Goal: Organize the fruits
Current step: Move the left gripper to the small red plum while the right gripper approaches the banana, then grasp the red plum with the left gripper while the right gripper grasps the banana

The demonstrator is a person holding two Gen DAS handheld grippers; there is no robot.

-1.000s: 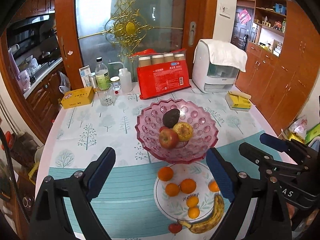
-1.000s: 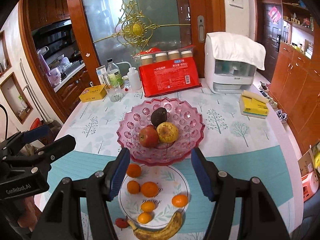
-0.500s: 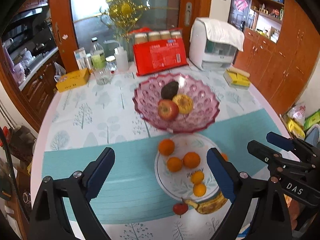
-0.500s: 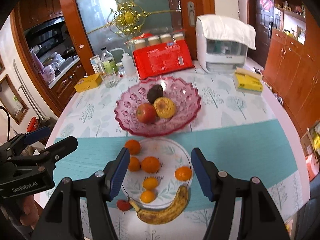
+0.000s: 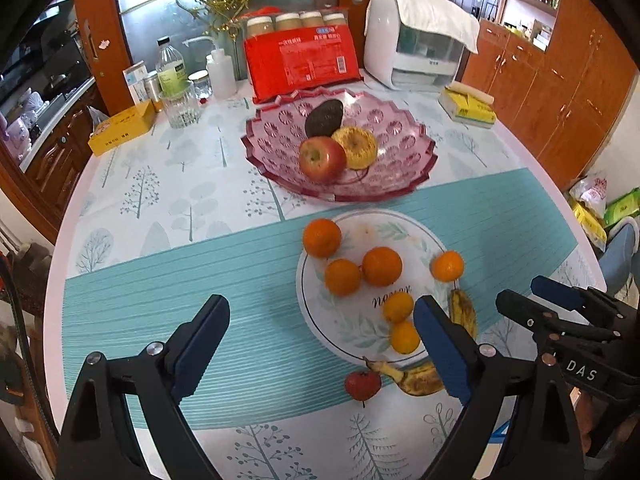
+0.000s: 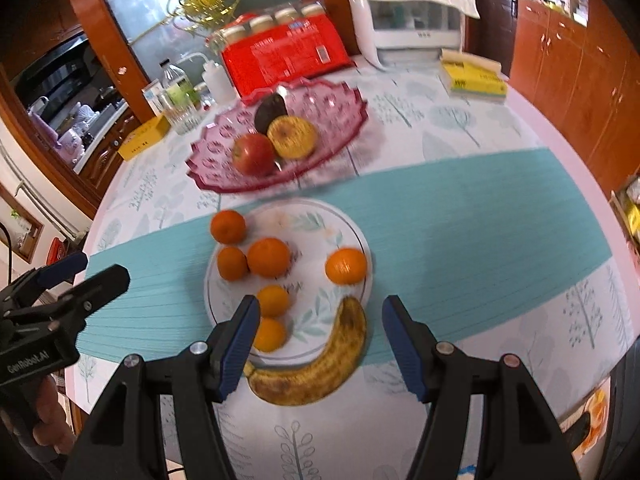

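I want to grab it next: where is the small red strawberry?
In the left wrist view the small red strawberry lies on the tablecloth just off the white floral plate's near rim, beside the spotted banana's stem.

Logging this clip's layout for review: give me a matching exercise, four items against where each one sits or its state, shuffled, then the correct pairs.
Things:
1. avocado
2. banana
3. strawberry
4. right gripper

Places or states:
A. on the tablecloth, just off the white plate
B. open, holding nothing
C. in the pink glass bowl
D. curved along the white plate's near edge

Pairs: 1-C, 2-D, 3-A, 4-B
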